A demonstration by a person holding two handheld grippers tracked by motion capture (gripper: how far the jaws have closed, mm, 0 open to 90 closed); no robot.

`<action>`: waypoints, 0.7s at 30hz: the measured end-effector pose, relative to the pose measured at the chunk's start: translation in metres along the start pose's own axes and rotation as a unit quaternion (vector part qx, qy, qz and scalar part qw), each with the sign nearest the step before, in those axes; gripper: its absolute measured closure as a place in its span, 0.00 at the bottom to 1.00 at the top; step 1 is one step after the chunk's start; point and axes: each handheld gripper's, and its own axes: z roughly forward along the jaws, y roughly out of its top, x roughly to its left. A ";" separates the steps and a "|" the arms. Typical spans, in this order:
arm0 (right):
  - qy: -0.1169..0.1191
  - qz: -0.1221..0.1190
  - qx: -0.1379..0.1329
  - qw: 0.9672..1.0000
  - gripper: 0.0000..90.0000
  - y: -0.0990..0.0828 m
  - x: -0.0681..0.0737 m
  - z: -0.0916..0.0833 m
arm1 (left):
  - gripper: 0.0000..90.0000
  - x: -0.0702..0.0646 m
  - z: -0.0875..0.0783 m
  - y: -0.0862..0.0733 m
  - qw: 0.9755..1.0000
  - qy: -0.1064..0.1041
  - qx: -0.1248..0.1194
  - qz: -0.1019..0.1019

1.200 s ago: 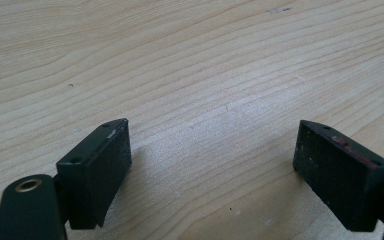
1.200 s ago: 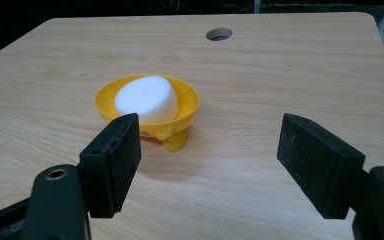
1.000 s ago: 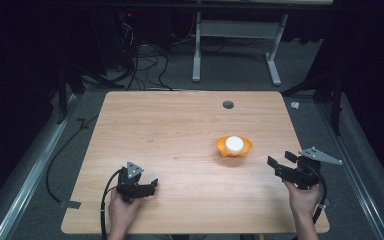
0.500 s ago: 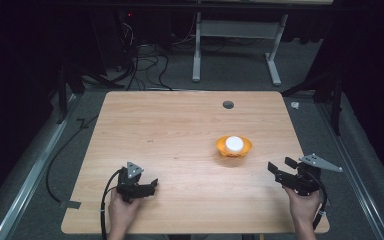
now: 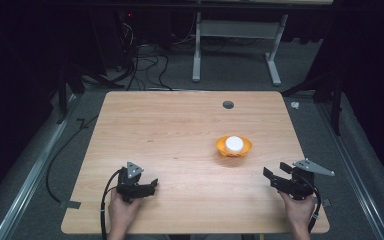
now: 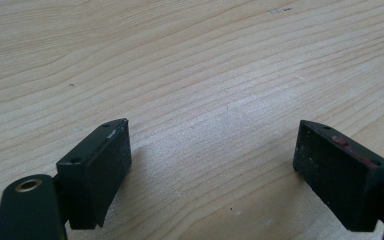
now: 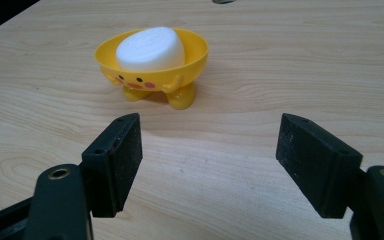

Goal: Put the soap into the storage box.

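A yellow duck-faced soap dish [image 5: 234,146] stands right of the table's middle with a white bar of soap [image 5: 234,143] lying in it. In the right gripper view the dish [image 7: 152,65] and soap [image 7: 150,48] sit ahead and to the left of the jaws. My right gripper [image 5: 276,170] is near the front right corner, short of the dish. Its jaws [image 7: 210,145] have just been closing a little but stand apart with nothing between them. My left gripper [image 5: 150,187] rests at the front left, open over bare wood [image 6: 212,150].
The wooden table [image 5: 180,125] has a round cable hole [image 5: 228,104] near its far edge. Beyond it on the dark floor lie tangled cables [image 5: 145,65] and a white desk frame [image 5: 235,50]. A black cable [image 5: 105,200] trails from the left gripper.
The right gripper has sunk slightly toward the table and drifted toward the near edge. The left gripper, the dish and the soap have stayed where they were.
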 end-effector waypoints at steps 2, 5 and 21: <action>0.000 0.001 0.003 1.000 0.30 -0.002 0.001 0.001 | 0.18 0.000 0.000 0.000 1.000 0.000 0.000 0.000; 0.001 -0.003 0.008 1.000 0.30 -0.006 0.002 0.005 | 0.18 0.000 0.000 0.000 1.000 0.000 0.000 0.000; -0.002 -0.018 0.038 0.999 0.31 -0.020 0.013 0.025 | 0.18 0.000 0.000 0.000 1.000 0.000 0.000 0.000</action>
